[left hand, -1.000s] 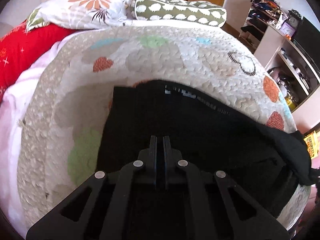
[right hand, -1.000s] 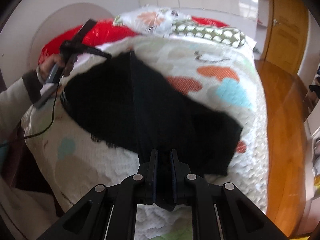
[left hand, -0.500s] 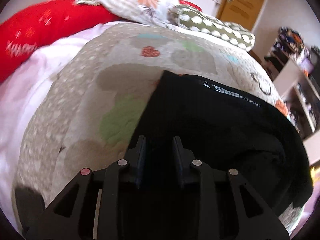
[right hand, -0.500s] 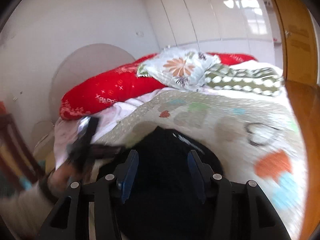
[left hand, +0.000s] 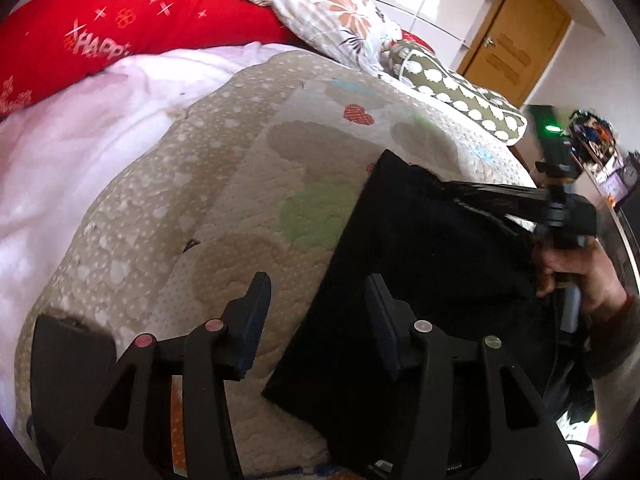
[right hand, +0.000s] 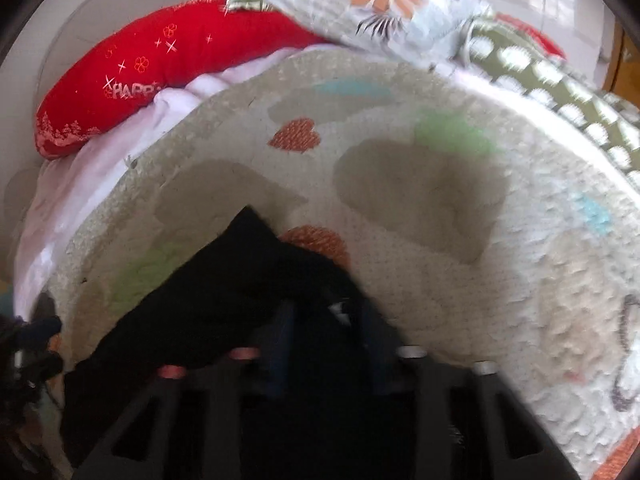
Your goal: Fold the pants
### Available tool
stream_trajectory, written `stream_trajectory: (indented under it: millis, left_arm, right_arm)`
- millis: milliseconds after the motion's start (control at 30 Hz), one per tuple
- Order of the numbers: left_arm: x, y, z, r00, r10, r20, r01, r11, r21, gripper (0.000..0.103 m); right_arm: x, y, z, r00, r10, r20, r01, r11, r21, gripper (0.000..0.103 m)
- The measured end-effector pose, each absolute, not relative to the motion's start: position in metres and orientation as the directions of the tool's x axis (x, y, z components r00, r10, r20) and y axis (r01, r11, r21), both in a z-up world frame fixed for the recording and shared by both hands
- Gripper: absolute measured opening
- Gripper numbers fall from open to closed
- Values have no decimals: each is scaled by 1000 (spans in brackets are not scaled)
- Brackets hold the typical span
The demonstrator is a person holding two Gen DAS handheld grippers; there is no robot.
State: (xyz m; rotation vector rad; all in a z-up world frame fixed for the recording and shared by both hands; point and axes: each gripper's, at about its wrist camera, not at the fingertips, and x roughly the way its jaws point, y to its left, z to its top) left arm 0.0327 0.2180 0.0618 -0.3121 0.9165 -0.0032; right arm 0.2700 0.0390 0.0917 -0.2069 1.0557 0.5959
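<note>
We see the black pants (left hand: 420,280) folded on the quilted bedspread (left hand: 248,184), red pillow (left hand: 120,32) beyond. Our left gripper (left hand: 318,300), clamped a second ago, has been opening and stands apart over their edge. Our right gripper (right hand: 326,320) has been closing; blur hides its grip.

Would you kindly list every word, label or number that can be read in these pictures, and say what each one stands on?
"HAPP": white letters on the red pillow, sharpest in the right wrist view; the word runs on past a fold, and the rest is hidden.
The black pants show no label here.
The quilt bears only hearts and patches, no text.
The shelf clutter is too small and blurred to read.
</note>
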Motion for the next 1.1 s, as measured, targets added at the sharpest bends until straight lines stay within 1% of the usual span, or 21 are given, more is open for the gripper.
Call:
stream_trajectory:
  millis: [33, 67, 100, 133, 200, 233, 300, 367, 400, 467, 533, 600, 633, 667, 733, 800, 867, 967, 1100]
  left_arm:
    - [31, 220, 63, 613, -134, -778, -136, 953, -272, 49]
    - [28, 221, 65, 617, -134, -776, -140, 951, -275, 49]
    - [24, 222, 69, 626, -134, -768, -142, 949, -281, 49]
    - [19, 223, 73, 635, -135, -761, -142, 948, -286, 49]
    - [13, 224, 78, 644, -137, -753, -142, 945, -294, 49]
    - [11, 223, 80, 645, -143, -751, -139, 944, -299, 49]
    - [8, 222, 80, 643, -149, -751, -130, 945, -299, 49]
    - [6, 222, 79, 638, -147, -755, -128, 948, -293, 49]
    - [5, 222, 76, 635, -149, -758, -128, 947, -293, 49]
    - [4, 225, 71, 628, -157, -762, -134, 943, -305, 49]
    - [6, 230, 65, 618, -169, -768, -147, 935, -324, 49]
    - [8, 235, 59, 614, -179, -769, -158, 926, -342, 49]
    - [10, 236, 57, 612, -182, -769, -162, 923, -348, 49]
    - [11, 237, 56, 612, -184, -769, -165, 921, -352, 49]
    - [14, 237, 53, 613, -192, -766, -166, 917, -363, 49]
    - [16, 235, 53, 615, -199, -763, -161, 916, -368, 49]
    - [15, 233, 54, 615, -203, -762, -153, 917, -368, 49]
    - [14, 231, 55, 617, -197, -762, -147, 922, -358, 49]
    - [16, 233, 51, 610, -198, -767, -159, 918, -363, 49]
  right_arm:
    - [268, 36, 97, 362, 374, -854, -554, 823, 126, 1]
    - [261, 28, 110, 367, 423, -828, -557, 813, 169, 1]
    - [252, 24, 121, 383, 447, -808, -563, 807, 179, 1]
    - [238, 20, 141, 432, 463, -774, -582, 799, 153, 1]
    - [225, 17, 163, 472, 477, -741, -602, 789, 124, 1]
    - [222, 19, 167, 480, 474, -738, -606, 788, 111, 1]
    - [220, 24, 169, 526, 451, -721, -623, 782, 35, 1]
    - [230, 32, 155, 504, 434, -747, -620, 784, 37, 3]
    - [241, 37, 141, 472, 414, -779, -602, 796, 58, 3]
    - [256, 44, 119, 417, 395, -818, -592, 802, 85, 4]
    - [269, 51, 98, 386, 371, -845, -594, 801, 80, 5]
    - [277, 51, 92, 372, 373, -850, -588, 803, 95, 10]
    - [281, 50, 90, 354, 391, -849, -589, 799, 123, 18]
    - [283, 48, 90, 351, 404, -845, -588, 797, 137, 35]
    - [285, 44, 92, 348, 433, -831, -584, 794, 169, 55]
    - [288, 40, 93, 337, 456, -823, -577, 792, 202, 57]
    - [290, 40, 90, 332, 449, -829, -572, 795, 201, 57]
    - [295, 44, 84, 327, 406, -853, -567, 807, 167, 57]
    - [295, 46, 95, 360, 428, -829, -603, 785, 144, 58]
